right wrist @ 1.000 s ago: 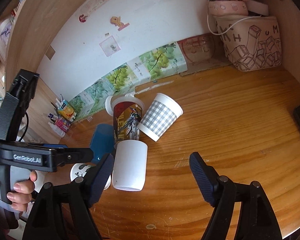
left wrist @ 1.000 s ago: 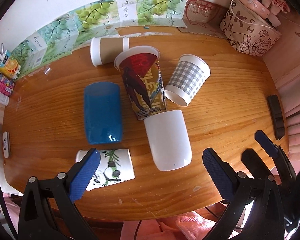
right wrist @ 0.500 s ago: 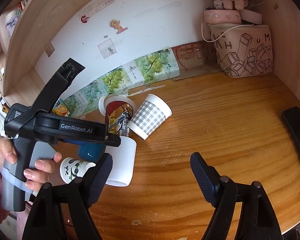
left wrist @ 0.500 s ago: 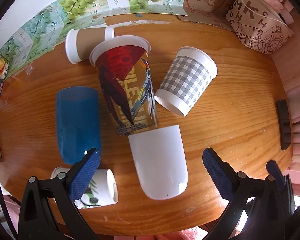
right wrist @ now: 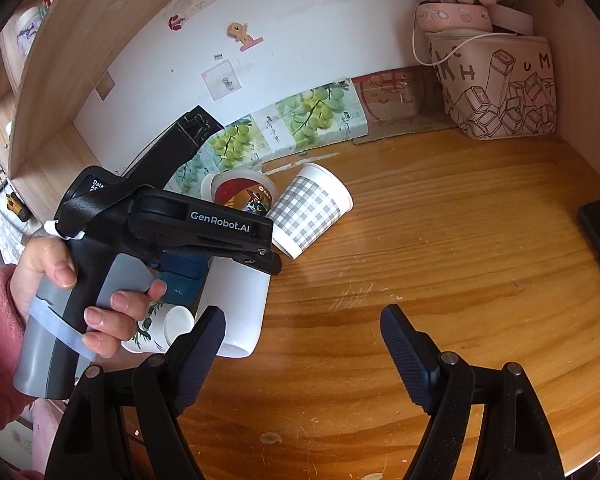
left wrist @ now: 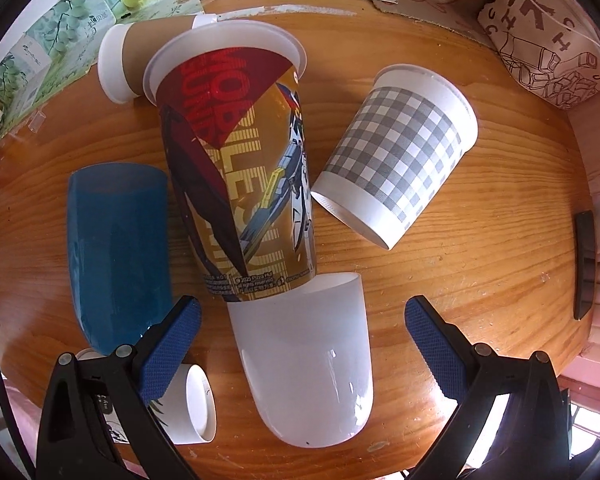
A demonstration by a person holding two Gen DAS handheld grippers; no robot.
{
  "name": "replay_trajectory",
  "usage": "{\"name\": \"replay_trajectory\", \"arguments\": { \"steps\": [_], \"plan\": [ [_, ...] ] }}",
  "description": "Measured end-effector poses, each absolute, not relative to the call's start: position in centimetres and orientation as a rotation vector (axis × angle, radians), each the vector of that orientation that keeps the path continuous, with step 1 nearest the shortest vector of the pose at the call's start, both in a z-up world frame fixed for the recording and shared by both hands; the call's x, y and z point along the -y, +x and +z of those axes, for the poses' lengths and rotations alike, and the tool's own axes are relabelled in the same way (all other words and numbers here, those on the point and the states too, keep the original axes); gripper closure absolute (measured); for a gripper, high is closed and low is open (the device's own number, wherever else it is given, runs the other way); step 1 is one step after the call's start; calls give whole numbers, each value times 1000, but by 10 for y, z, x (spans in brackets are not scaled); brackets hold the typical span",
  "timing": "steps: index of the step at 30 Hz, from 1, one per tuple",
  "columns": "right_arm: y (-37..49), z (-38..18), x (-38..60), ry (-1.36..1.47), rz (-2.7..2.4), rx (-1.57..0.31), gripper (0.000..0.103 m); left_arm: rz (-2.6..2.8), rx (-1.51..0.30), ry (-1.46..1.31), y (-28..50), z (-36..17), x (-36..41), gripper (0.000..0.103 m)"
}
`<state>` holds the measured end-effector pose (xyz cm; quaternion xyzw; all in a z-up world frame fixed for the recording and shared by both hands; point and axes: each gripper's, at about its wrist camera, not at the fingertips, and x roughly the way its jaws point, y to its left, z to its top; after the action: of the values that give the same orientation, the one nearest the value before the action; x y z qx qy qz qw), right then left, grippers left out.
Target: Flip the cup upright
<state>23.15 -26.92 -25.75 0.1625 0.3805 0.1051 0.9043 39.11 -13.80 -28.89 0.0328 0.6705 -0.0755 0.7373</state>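
Several cups lie on their sides on the wooden table (left wrist: 480, 264). A plain white cup (left wrist: 312, 364) lies nearest, its base toward me. My left gripper (left wrist: 300, 332) is open above it, one finger on each side, not touching. Beyond lie a printed red-and-gold cup (left wrist: 240, 168), a grey checked cup (left wrist: 396, 164), a blue cup (left wrist: 118, 252), a brown-sleeved cup (left wrist: 140, 52) and a panda cup (left wrist: 188, 404). My right gripper (right wrist: 300, 344) is open and empty over bare table. It sees the left gripper's body (right wrist: 172, 224) above the white cup (right wrist: 236, 312).
Green grape-print boxes (left wrist: 112, 0) line the back wall. A patterned bag (left wrist: 548, 44) stands at the back right. A black flat device (left wrist: 584, 264) lies near the right edge. The right half of the table (right wrist: 460, 260) is bare wood.
My left gripper has moved forward and down over the cups; the white cup now lies between its fingers. My right gripper has drawn back slightly.
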Motion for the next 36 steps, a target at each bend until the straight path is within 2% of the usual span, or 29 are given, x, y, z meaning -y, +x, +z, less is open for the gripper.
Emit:
{"name": "replay_trajectory", "arguments": {
  "steps": [3, 13, 36],
  "plan": [
    [232, -260, 270, 340, 217, -796, 22, -162, -1480, 77, 393, -292, 139, 11],
    [232, -261, 272, 361, 212, -799, 22, -160, -1513, 32, 397, -302, 137, 28],
    [216, -244, 271, 328, 214, -761, 22, -238, -1423, 74, 343, -251, 157, 30]
  ]
}}
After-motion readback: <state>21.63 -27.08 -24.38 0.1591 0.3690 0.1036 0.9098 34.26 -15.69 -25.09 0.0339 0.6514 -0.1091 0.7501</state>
